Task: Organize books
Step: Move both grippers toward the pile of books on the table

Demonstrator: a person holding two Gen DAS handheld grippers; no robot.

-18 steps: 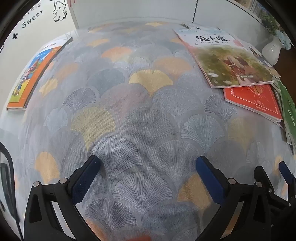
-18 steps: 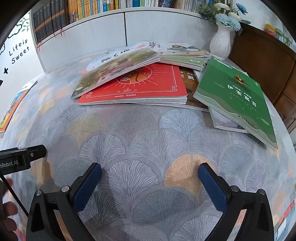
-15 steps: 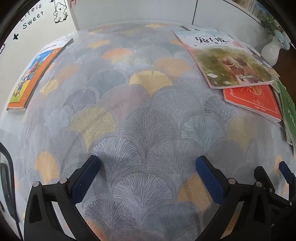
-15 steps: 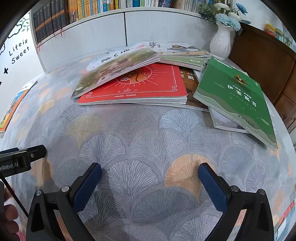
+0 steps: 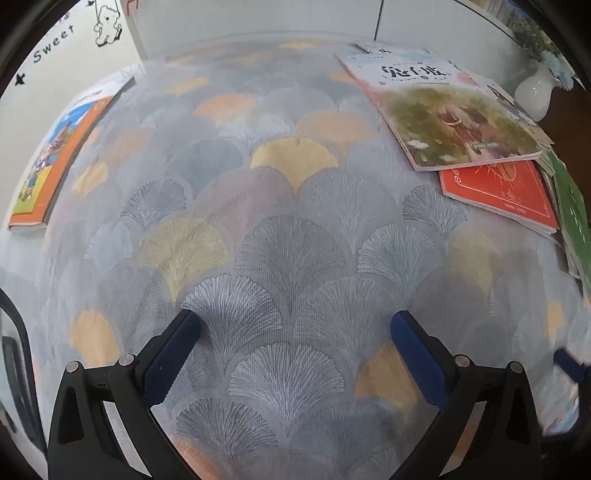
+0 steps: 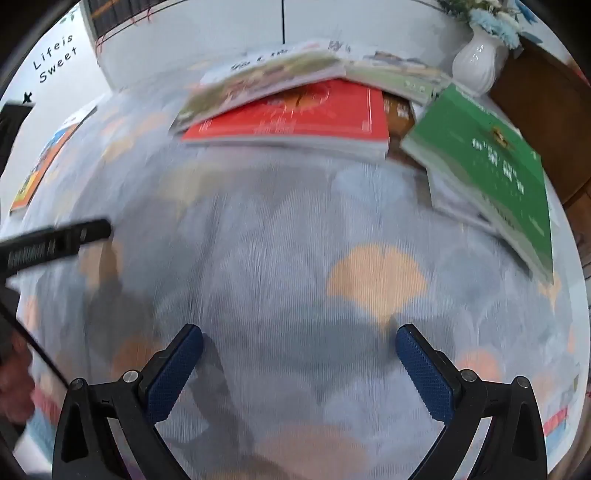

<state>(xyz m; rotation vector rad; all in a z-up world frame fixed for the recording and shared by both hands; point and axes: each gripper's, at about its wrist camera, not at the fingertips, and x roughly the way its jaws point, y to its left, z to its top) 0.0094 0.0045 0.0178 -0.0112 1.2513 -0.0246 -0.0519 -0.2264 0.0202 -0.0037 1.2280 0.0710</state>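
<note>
Several books lie in a loose pile at the table's far right: a red book [image 6: 295, 114] under a picture book with a meadow cover [image 5: 454, 118], and a green book [image 6: 487, 162] leaning over others to the right. The red book [image 5: 502, 192] also shows in the left wrist view. An orange picture book [image 5: 55, 158] lies alone at the left edge. My left gripper [image 5: 295, 321] is open and empty over bare tablecloth. My right gripper [image 6: 299, 336] is open and empty, a short way before the red book; its view is blurred.
A table with a fan-pattern cloth [image 5: 288, 229] fills both views. A white vase [image 6: 476, 62] with blue flowers stands behind the pile. A brown wooden cabinet [image 6: 546, 118] is at the right. A white wall panel [image 5: 258, 18] runs along the back.
My right gripper has moved forward toward the book pile, which now sits closer and is blurred. My left gripper has shifted only slightly.
</note>
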